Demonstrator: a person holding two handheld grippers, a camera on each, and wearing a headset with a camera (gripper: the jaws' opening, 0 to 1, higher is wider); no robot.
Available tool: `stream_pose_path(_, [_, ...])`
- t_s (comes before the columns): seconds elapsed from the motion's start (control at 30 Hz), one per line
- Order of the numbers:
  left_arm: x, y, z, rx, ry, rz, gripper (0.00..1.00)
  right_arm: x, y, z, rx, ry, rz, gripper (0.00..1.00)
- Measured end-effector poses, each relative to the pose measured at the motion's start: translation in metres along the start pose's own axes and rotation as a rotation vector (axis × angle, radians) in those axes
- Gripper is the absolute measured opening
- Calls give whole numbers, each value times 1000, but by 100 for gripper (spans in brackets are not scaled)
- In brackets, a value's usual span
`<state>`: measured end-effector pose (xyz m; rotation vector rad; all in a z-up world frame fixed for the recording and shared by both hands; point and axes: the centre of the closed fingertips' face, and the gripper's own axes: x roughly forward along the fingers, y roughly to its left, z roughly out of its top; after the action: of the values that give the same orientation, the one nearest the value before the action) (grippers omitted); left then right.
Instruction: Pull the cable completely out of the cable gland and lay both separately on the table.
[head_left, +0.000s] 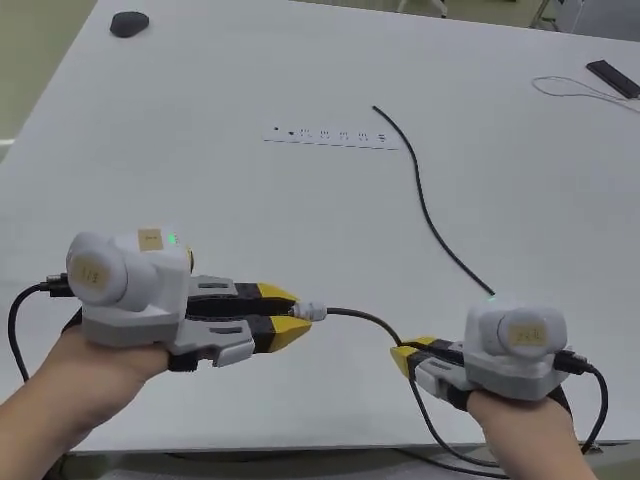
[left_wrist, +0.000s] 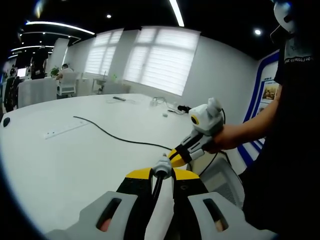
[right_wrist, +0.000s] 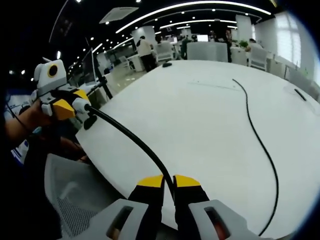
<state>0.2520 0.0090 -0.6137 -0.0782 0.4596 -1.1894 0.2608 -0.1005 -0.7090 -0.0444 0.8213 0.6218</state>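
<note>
Pull-out in hand: left gripper (head_left: 292, 316) pinched tight on the small pale-grey plastic cable gland (left_wrist: 161, 166) above the tabletop's near edge; right gripper (right_wrist: 168, 181) clamped on the thin black cable (right_wrist: 120, 128) (not yet out); next move, by the look of it, is drawing them apart.

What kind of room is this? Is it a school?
Probably an open office: a big white table, a power strip on it, windows with blinds, and more desks further back.

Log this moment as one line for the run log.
left gripper: shut on cable gland | right gripper: shut on cable | cable: not yet out of cable gland | cable's far end: lying on table
</note>
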Motion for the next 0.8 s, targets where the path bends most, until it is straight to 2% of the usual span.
stream_pose_path(0.13, [1, 1, 1, -2, -4, 3, 15, -8, 2, 10, -59, -26, -8, 3])
stream_pose_path(0.27, [1, 1, 0, -2, 2, 6, 15, -17, 10, 29, -87, -75, 5, 12])
stream_pose_path(0.33, [2, 2, -1, -2, 4, 7, 15, -21, 17, 41, -165, -93, 9, 15])
stream_pose_path(0.37, [2, 1, 0, -3, 2, 7, 15, -22, 18, 43, -177, -96, 11, 16])
stream_pose_path(0.4, [2, 2, 0, -5, 1, 8, 15, -25, 26, 52, -243, -103, 27, 18])
stream_pose_path(0.47, [2, 2, 0, -6, 0, 9, 15, -27, 38, 63, -314, -126, 51, 22])
stream_pose_path(0.5, [2, 2, 0, -6, -1, 9, 15, -27, 41, 67, -349, -130, 47, 23])
stream_pose_path(0.57, [2, 2, 0, -5, -1, 13, 15, -26, 50, 71, -402, -117, 63, 26])
stream_pose_path(0.7, [1, 2, 0, 3, 3, 15, 15, -24, 69, 80, -527, -126, 99, 28])
stream_pose_path(0.8, [1, 1, -1, -2, 4, 13, 15, -17, 78, 77, -620, -96, 108, 25])
